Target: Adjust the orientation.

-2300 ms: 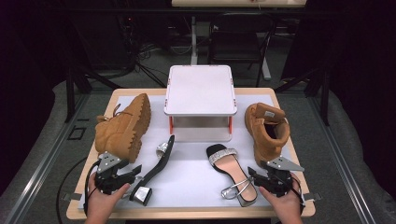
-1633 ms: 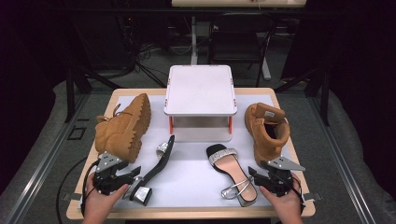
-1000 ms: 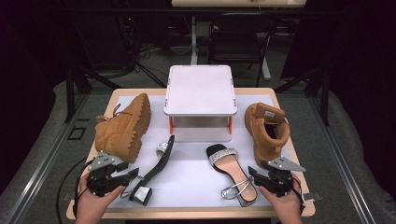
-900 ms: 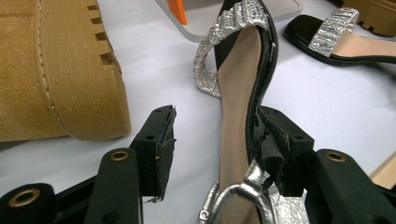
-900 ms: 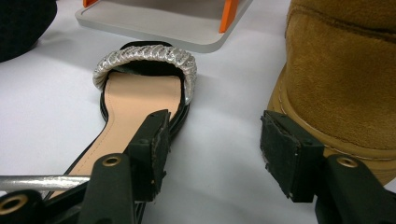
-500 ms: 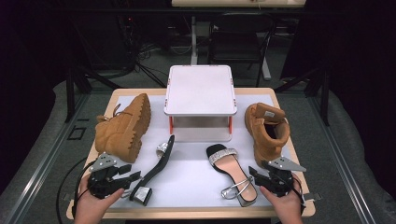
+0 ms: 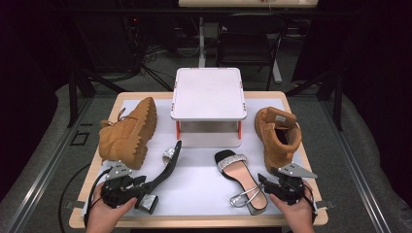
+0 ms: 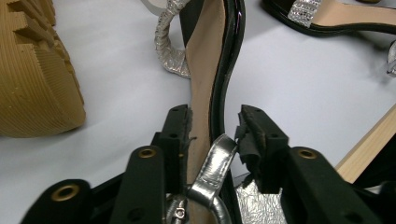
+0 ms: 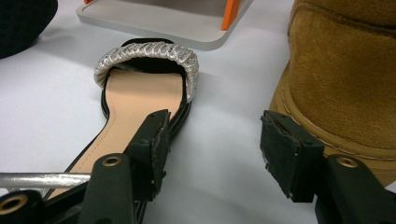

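The left gripper (image 8: 212,135) has just been closing; its jaws flank the heel end of the left sandal (image 7: 165,167), which lies on its side at 7 o'clock on the table (image 7: 204,194). Pad contact is nearly made, not confirmed. Risk: the narrow glossy sole edge may slip or pivot out, and the silver strap (image 8: 215,168) may snag a pad. The left hand (image 7: 104,216) holds the gripper low and near level, aimed toward 2 o'clock. The right gripper (image 9: 212,144) rests open and empty at 5 o'clock.
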Demonstrator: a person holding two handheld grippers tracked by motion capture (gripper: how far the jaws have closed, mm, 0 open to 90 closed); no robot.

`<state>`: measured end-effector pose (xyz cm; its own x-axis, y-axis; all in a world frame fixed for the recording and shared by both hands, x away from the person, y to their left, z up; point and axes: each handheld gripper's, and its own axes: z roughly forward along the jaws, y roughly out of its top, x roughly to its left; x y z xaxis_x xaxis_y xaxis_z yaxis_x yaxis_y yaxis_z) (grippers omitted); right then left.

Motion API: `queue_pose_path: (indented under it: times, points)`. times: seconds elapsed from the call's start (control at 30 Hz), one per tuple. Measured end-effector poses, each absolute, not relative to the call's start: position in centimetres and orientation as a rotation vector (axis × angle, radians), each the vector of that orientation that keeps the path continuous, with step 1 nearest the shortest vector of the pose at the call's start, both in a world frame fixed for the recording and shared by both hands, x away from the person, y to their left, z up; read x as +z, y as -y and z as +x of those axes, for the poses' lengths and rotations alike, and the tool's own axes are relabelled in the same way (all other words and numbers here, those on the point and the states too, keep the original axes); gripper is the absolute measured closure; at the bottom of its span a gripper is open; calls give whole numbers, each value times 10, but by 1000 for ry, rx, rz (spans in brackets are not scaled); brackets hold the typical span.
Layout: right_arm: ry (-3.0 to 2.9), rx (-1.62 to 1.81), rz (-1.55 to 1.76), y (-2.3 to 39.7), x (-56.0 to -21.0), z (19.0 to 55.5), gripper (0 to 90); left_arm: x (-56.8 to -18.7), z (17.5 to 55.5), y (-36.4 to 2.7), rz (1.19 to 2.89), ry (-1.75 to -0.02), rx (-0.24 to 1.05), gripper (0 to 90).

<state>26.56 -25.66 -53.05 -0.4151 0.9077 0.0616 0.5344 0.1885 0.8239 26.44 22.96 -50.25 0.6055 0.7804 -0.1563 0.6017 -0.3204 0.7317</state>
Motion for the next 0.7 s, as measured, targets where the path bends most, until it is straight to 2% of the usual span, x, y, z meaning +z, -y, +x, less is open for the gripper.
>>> queue_pose_path:
  times: [0.3, 0.7]
  points:
    - [-2028, 1126, 1350, 257, -531, 266, 424, -500, 264, -226, 2046, -1076, 238, 794]
    - [-2030, 1127, 1348, 256, -531, 267, 424, -496, 267, -215, 2042, -1028, 192, 809]
